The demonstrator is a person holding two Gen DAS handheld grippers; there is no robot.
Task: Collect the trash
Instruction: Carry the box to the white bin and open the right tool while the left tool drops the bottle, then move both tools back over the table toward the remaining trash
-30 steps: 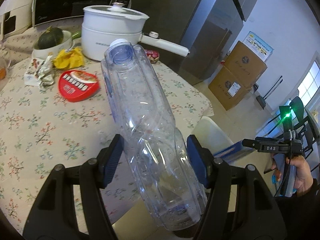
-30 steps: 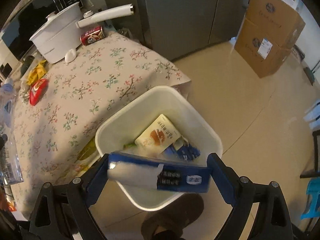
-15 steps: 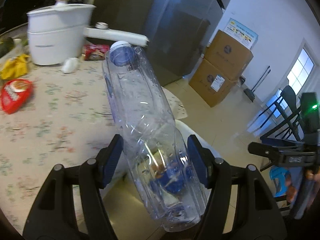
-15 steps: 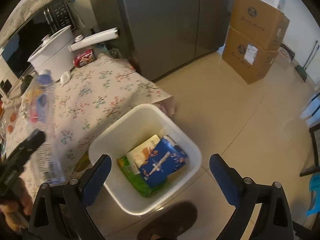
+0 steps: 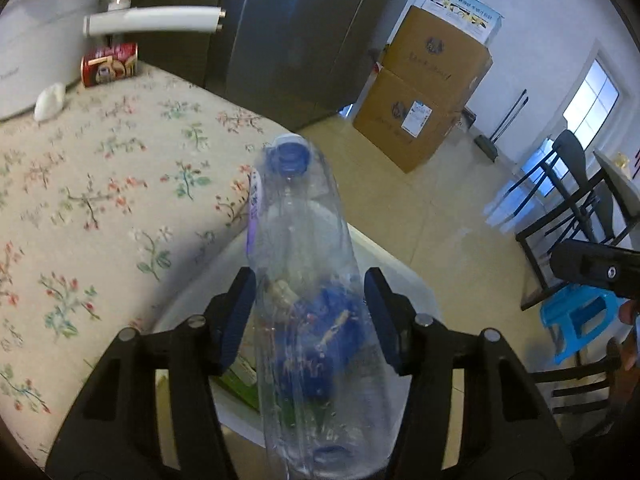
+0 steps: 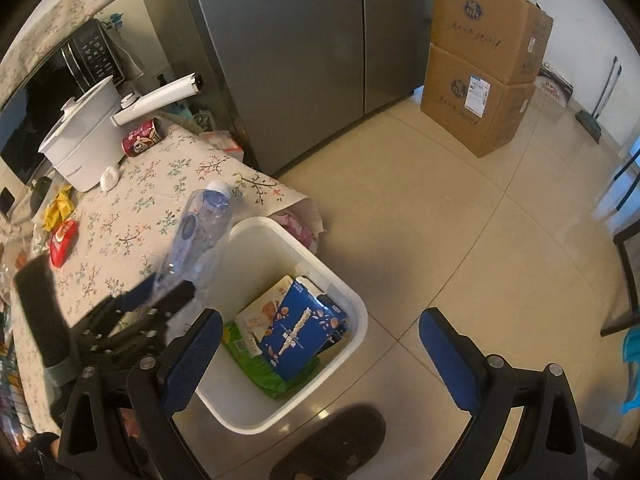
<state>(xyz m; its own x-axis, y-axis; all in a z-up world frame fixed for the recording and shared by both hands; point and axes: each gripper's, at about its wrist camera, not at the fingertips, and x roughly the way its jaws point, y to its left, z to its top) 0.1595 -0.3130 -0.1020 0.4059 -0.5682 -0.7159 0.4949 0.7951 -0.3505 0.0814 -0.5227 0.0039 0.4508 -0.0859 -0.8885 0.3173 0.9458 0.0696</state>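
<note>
Carried off the surface [image 5: 100, 184] since a second ago, one clear bottle [image 5: 308, 300] now hangs over the single white bin [image 6: 344, 292], cap pointing away, long axis along the left tool [image 5: 306, 316] clenching it; the right tool [image 6: 320, 336] gapes, released.

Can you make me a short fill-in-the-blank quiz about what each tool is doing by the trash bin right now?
1. The left tool is shut on a clear plastic ____.
2. The right tool is open and holds ____.
3. The blue packet lies inside the white ____.
4. The red can lies on the table beside the white ____.

Missing words: bottle; nothing; bin; pot
</note>
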